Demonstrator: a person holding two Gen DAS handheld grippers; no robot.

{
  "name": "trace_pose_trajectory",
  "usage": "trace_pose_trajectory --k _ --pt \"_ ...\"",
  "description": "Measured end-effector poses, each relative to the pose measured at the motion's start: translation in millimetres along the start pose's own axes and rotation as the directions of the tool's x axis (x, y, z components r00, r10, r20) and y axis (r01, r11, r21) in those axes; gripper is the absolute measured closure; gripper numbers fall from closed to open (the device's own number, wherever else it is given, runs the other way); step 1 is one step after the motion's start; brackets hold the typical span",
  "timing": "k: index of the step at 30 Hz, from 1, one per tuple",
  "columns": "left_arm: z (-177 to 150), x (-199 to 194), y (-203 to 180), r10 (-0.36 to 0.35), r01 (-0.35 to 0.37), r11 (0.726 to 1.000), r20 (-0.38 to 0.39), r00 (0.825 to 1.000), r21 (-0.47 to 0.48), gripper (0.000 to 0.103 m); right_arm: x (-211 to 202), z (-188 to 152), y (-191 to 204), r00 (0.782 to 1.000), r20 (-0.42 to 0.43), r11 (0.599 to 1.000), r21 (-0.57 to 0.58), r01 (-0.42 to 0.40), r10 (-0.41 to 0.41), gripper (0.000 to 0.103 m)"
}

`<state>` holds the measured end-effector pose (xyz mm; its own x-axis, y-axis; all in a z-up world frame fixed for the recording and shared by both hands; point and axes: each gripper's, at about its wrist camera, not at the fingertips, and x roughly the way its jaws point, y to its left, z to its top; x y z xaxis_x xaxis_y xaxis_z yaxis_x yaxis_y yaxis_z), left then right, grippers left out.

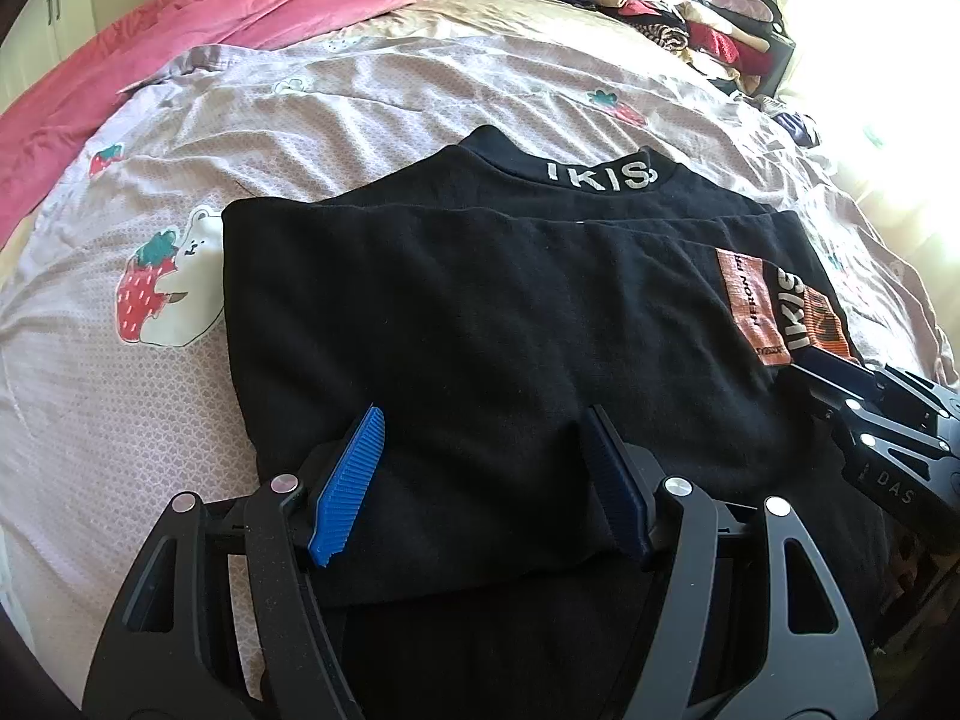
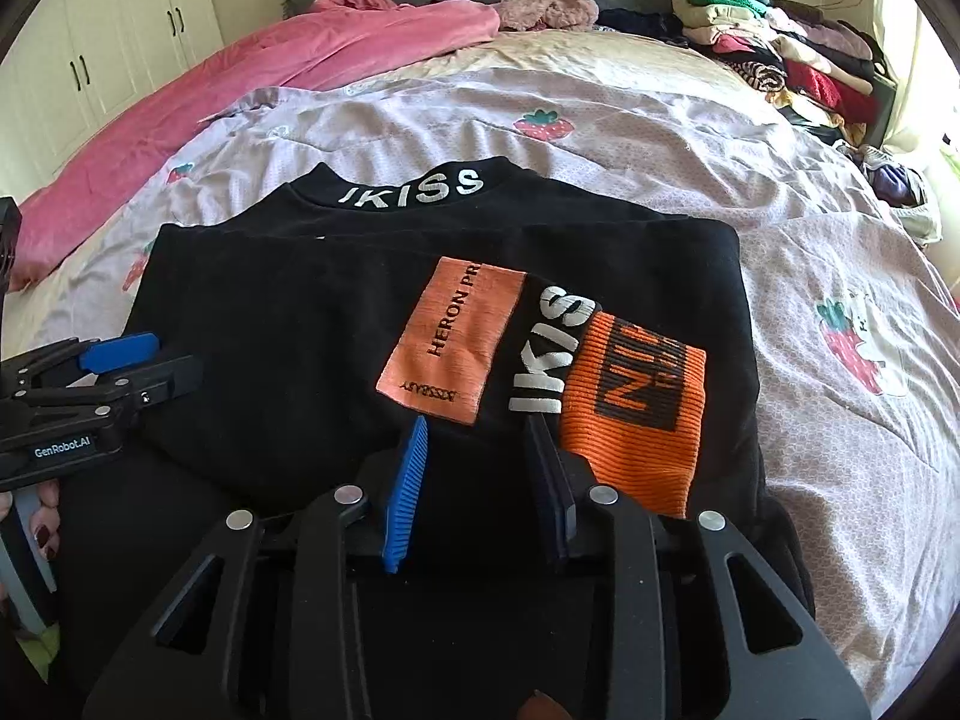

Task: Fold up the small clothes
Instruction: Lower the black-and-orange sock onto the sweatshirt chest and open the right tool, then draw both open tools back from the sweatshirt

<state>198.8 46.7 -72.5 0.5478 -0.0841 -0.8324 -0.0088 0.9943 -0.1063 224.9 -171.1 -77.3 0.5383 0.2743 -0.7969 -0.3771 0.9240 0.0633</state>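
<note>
Black top on bed: partly folded, final fold outstanding; left tool and right tool both open, holding nothing.

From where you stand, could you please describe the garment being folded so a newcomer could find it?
On the strawberry-print bedspread, nearest the camera, lies a black top. Unlike the pink blanket and the clothes pile behind, it bears white IKISS lettering and orange patches.

black top's near hem hidden, clothes pile blurred
</note>
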Motion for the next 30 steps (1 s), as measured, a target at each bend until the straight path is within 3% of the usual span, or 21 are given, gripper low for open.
trace_pose_trajectory --k 9,20,22,24,30 --pt "-0.3 -2.3 0.6 -0.006 0.006 1.000 0.003 1.000 -0.006 0.043 -15.7 -2.0 2.6 0.999 0.038 1.000 0.002 -0.029 0.029 0.066" --pt "-1.4 -10.5 0.3 -0.004 0.004 1.000 0.008 1.000 -0.017 0.043 -29.5 0.2 4.7 0.996 0.081 0.999 0.005 -0.042 0.042 0.046" --pt "-1.0 -13.0 0.0 -0.011 0.011 1.000 0.010 1.000 -0.026 0.040 -32.1 0.7 3.5 0.995 0.089 0.999 0.014 -0.052 0.050 0.042" --pt "-1.0 -16.2 0.2 -0.014 0.014 0.999 0.012 1.000 -0.036 0.027 -35.0 1.3 2.5 0.993 0.098 0.998 0.022 -0.064 0.061 0.042" --pt "-1.7 -26.2 -2.3 -0.006 0.007 0.999 0.022 1.000 -0.037 0.026 -41.1 2.2 1.3 0.991 0.116 0.996 0.037 -0.078 0.073 0.042"
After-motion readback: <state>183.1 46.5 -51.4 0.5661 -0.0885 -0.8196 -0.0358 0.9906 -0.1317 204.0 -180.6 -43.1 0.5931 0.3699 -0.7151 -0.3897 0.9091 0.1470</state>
